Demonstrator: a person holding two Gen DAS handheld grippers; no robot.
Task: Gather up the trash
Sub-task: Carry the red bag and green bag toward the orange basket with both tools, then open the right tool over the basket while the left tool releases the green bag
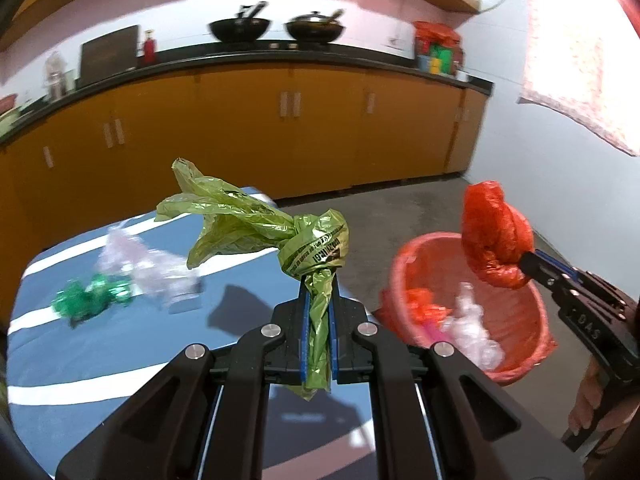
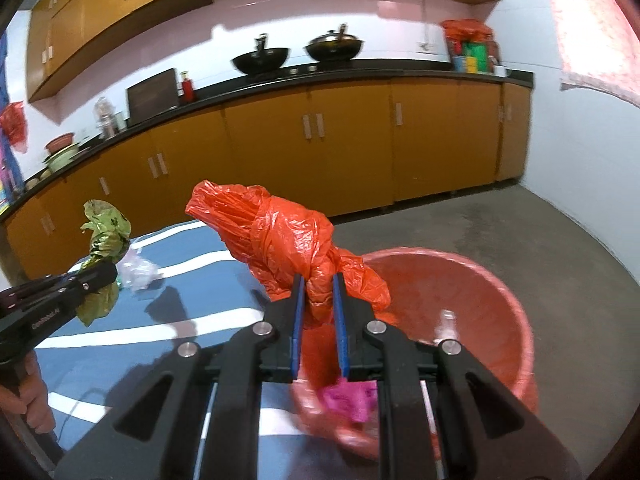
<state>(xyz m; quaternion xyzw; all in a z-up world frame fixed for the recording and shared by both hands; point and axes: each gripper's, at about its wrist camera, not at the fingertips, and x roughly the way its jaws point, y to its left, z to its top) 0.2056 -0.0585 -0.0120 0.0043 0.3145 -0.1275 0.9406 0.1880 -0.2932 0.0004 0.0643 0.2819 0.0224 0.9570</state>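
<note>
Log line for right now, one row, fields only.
left gripper: shut on green bag | right gripper: shut on orange bag | bin: partly filled

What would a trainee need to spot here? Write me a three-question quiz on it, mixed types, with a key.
1. True or false: the left gripper is shut on the green bag.
2. Multiple choice: what does the right gripper hold? A) a clear wrapper B) the orange bag C) nothing
3. Short answer: which trash is still on the table?

Key:
1. True. Its blue pads pinch the bag's twisted tail.
2. B. The knotted bag is clamped above the bin.
3. A green wrapper and clear plastic.
</note>
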